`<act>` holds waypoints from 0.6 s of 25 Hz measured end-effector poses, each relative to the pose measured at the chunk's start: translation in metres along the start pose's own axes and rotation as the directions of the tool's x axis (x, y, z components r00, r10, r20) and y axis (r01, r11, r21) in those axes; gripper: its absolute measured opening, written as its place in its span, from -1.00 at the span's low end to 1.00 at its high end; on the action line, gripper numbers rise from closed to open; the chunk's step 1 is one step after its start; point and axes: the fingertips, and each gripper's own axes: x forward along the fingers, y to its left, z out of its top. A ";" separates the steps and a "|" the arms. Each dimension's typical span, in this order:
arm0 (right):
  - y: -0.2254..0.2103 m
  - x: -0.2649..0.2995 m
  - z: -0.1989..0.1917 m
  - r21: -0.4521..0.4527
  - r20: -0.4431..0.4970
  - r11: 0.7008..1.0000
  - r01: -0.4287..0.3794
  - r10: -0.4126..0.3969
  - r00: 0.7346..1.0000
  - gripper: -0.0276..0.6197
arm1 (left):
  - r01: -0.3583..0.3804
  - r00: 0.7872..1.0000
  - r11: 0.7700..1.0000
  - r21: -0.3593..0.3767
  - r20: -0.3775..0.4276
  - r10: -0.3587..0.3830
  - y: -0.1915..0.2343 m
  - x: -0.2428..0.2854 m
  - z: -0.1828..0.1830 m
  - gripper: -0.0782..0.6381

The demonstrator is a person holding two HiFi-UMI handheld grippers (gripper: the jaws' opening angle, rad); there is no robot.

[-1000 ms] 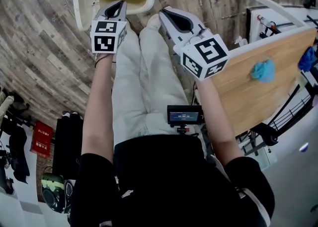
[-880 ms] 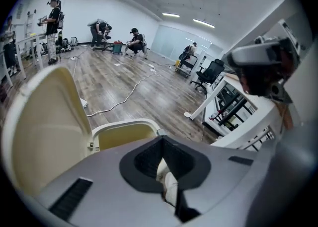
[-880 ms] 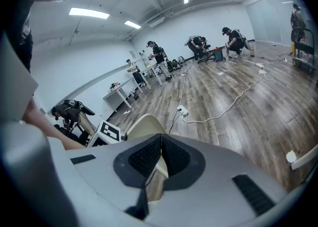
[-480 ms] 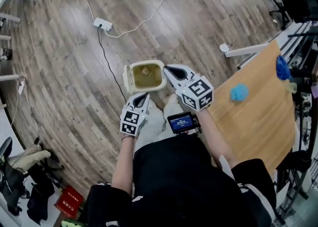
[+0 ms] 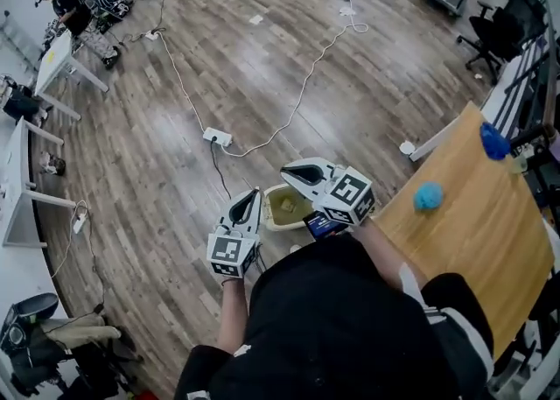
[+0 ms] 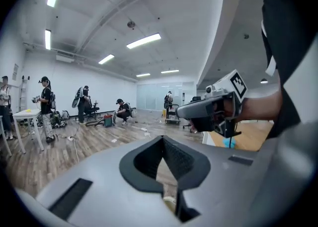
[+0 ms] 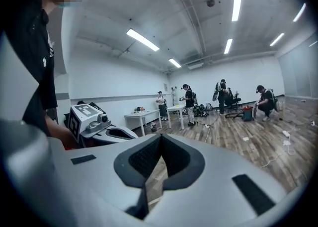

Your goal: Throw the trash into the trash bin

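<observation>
A small cream trash bin (image 5: pixel 273 213) with its lid open stands on the wood floor, just ahead of the person. Both grippers are held up above it, pointing nearly level. My left gripper (image 5: pixel 252 194) hangs at the bin's left, jaws shut and empty (image 6: pixel 163 139). My right gripper (image 5: pixel 288 168) is above the bin's far right edge, also shut with nothing in it (image 7: pixel 161 139). Each gripper shows in the other's view: the right gripper (image 6: pixel 199 111) and the left gripper (image 7: pixel 108 131). A crumpled blue piece of trash (image 5: pixel 428 196) lies on the wooden table (image 5: pixel 477 241) at the right.
A second blue thing (image 5: pixel 493 141) sits at the table's far corner. A white power strip (image 5: pixel 216 136) and cables run across the floor beyond the bin. White desks (image 5: pixel 54 61) stand at the left, office chairs (image 5: pixel 503 26) at the far right. Several people work at the room's far end (image 6: pixel 45 102).
Both grippers have risen well above the bin, and the head view has lifted too. The bin now looks small and far below. The jaws stayed shut.
</observation>
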 end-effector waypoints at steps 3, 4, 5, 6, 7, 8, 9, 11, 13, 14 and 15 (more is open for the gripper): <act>0.007 0.000 0.045 -0.053 0.080 0.999 -0.012 0.016 0.997 -0.92 | 0.019 0.997 1.000 0.024 0.072 -0.021 0.006 -0.007 0.044 -0.76; 0.009 -0.002 0.060 -0.072 0.110 0.997 -0.014 0.022 0.994 -0.92 | 0.024 0.995 0.999 0.028 0.097 -0.026 0.007 -0.010 0.058 -0.76; 0.010 -0.004 0.072 -0.087 0.135 0.996 -0.014 0.026 0.991 -0.92 | 0.028 0.992 0.999 0.028 0.123 -0.031 0.007 -0.012 0.069 -0.76; 0.011 -0.005 0.080 -0.098 0.153 0.995 -0.012 0.027 0.988 -0.92 | 0.033 0.988 0.999 0.026 0.148 -0.036 0.007 -0.013 0.078 -0.76; 0.012 -0.004 0.083 -0.102 0.163 0.995 -0.009 0.026 0.986 -0.92 | 0.036 0.985 0.999 0.025 0.166 -0.040 0.007 -0.013 0.085 -0.76; 0.012 -0.003 0.084 -0.103 0.166 0.995 -0.006 0.023 0.986 -0.92 | 0.038 0.983 0.999 0.024 0.178 -0.042 0.009 -0.013 0.088 -0.76; 0.013 0.000 0.082 -0.101 0.166 0.995 -0.003 0.020 0.986 -0.92 | 0.039 0.982 0.999 0.022 0.184 -0.043 0.010 -0.013 0.089 -0.76; 0.015 0.002 0.077 -0.095 0.165 0.995 -0.006 0.021 0.986 -0.92 | 0.052 0.980 0.999 0.006 0.192 -0.052 0.009 -0.012 0.088 -0.76; 0.018 0.002 0.074 -0.091 0.168 0.996 -0.019 0.034 0.985 -0.92 | 0.085 0.977 0.996 -0.027 0.199 -0.078 0.005 -0.011 0.087 -0.76; 0.019 0.001 0.073 -0.090 0.168 0.996 -0.024 0.039 0.985 -0.92 | 0.101 0.975 0.994 -0.040 0.203 -0.091 0.002 -0.011 0.087 -0.76; 0.020 0.001 0.072 -0.090 0.167 0.996 -0.029 0.044 0.985 -0.92 | 0.114 0.973 0.992 -0.051 0.205 -0.102 0.000 -0.010 0.087 -0.76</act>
